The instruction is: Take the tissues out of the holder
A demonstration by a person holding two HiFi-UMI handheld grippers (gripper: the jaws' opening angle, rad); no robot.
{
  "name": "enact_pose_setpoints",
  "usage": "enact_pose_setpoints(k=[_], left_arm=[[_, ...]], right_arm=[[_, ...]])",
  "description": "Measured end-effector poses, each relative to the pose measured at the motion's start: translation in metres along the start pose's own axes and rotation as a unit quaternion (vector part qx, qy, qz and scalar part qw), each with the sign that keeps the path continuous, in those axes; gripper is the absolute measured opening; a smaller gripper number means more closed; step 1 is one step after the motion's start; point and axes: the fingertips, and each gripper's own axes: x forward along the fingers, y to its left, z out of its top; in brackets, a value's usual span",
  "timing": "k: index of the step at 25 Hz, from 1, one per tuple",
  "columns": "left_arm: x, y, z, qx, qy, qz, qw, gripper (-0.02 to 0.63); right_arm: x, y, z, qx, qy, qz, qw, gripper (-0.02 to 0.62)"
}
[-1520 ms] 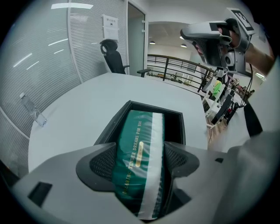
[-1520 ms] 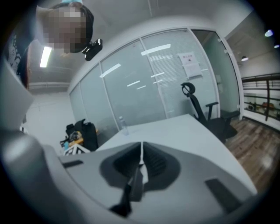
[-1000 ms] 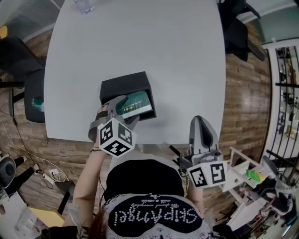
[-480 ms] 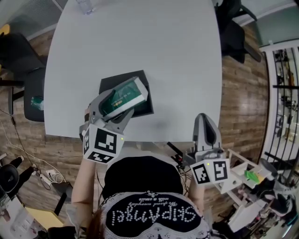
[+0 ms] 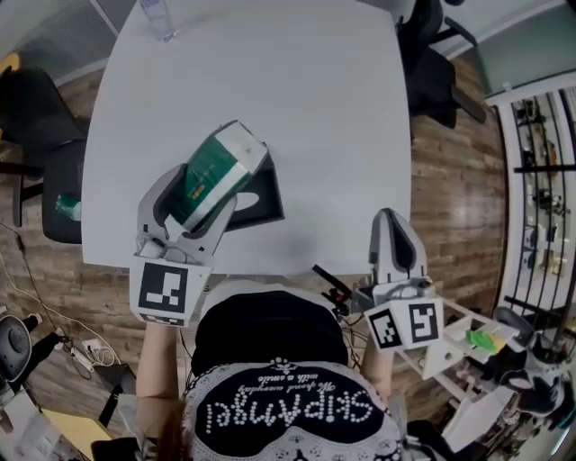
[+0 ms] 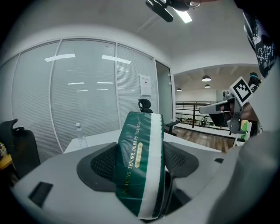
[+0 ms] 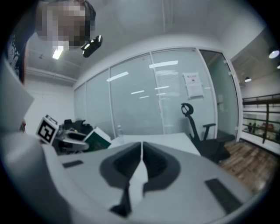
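Observation:
My left gripper [image 5: 209, 187] is shut on a green and white tissue pack [image 5: 216, 167], held well above the table and tilted. In the left gripper view the tissue pack [image 6: 139, 168] stands upright between both pads, filling the gap. Below it the black holder [image 5: 259, 194] sits on the white table [image 5: 306, 108], mostly hidden by the pack and gripper. My right gripper [image 5: 397, 241] hangs shut at the table's front edge with nothing in it. From the right gripper view the jaws of my right gripper [image 7: 141, 162] meet, and the tissue pack [image 7: 99, 138] shows at the left.
A clear water bottle [image 5: 159, 16] stands at the table's far left corner. Dark office chairs [image 5: 438, 67] stand to the right and a dark chair [image 5: 45, 153] to the left. A glass wall and another office chair [image 7: 194, 127] lie beyond the table.
My left gripper has lifted the tissue pack up out of the black holder and drawn it left and toward me. The right gripper has barely moved.

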Motion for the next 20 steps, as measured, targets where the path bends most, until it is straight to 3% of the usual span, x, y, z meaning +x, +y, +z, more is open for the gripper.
enact_pose_setpoints(k=[3, 12, 20], left_arm=[[-0.013, 0.007, 0.014, -0.024, -0.026, 0.020, 0.9992, 0.351], [-0.053, 0.020, 0.049, -0.035, -0.113, 0.069, 0.9906, 0.350], [-0.088, 0.032, 0.039, -0.066, -0.139, 0.116, 0.9813, 0.350]], right_arm=[[0.000, 0.001, 0.010, -0.007, -0.011, 0.003, 1.000, 0.034], [0.002, 0.007, 0.028, -0.024, -0.031, 0.017, 0.999, 0.034], [0.002, 0.022, 0.034, -0.025, -0.044, 0.032, 0.998, 0.034]])
